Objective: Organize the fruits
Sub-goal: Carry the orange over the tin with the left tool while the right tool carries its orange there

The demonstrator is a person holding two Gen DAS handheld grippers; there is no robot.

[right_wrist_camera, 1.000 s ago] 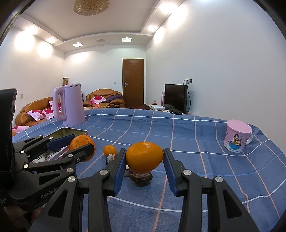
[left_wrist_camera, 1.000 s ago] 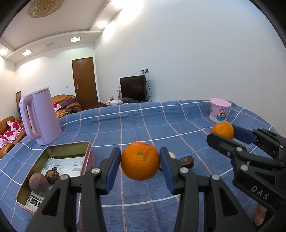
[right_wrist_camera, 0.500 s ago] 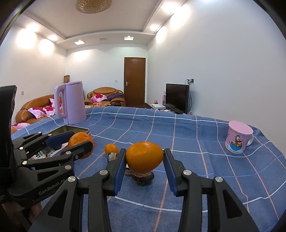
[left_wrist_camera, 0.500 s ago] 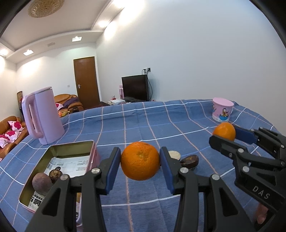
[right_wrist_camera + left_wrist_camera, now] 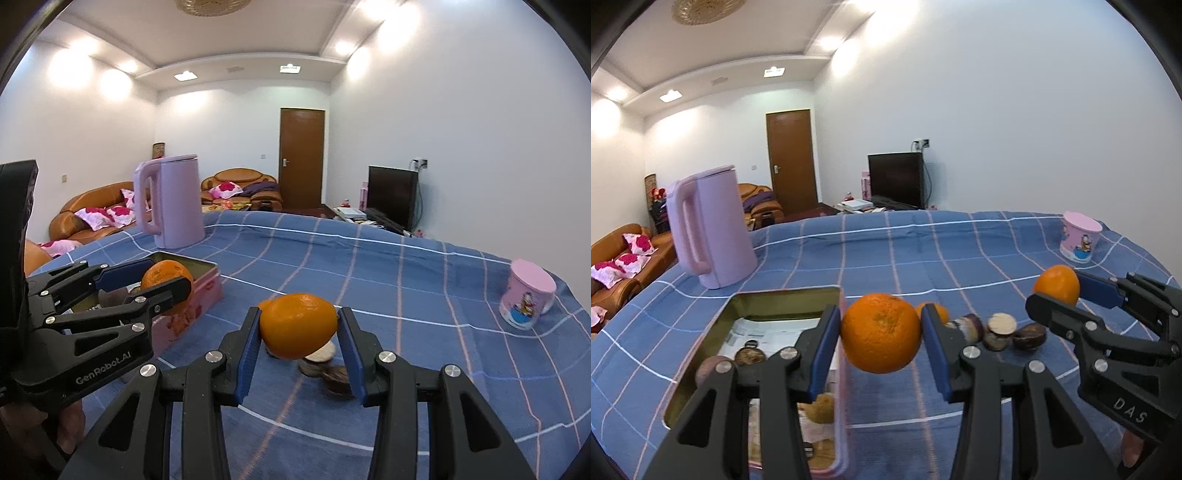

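Left claw [image 5: 881, 332] is clamped on an orange [image 5: 881, 333] beside the tin [image 5: 783, 295]; right claw [image 5: 299, 332] grips another orange [image 5: 298, 325] above the worktop [image 5: 406, 280]. I'd carry each over the tin, lower, then release gently so nothing rolls.

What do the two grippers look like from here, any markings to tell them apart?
Both are black angular linkages with silver screw heads and blue pads on the jaws. The left gripper reads "GenRobot.AI" in white on its side; the right gripper shows "DAS". No cables or sleeves visible.
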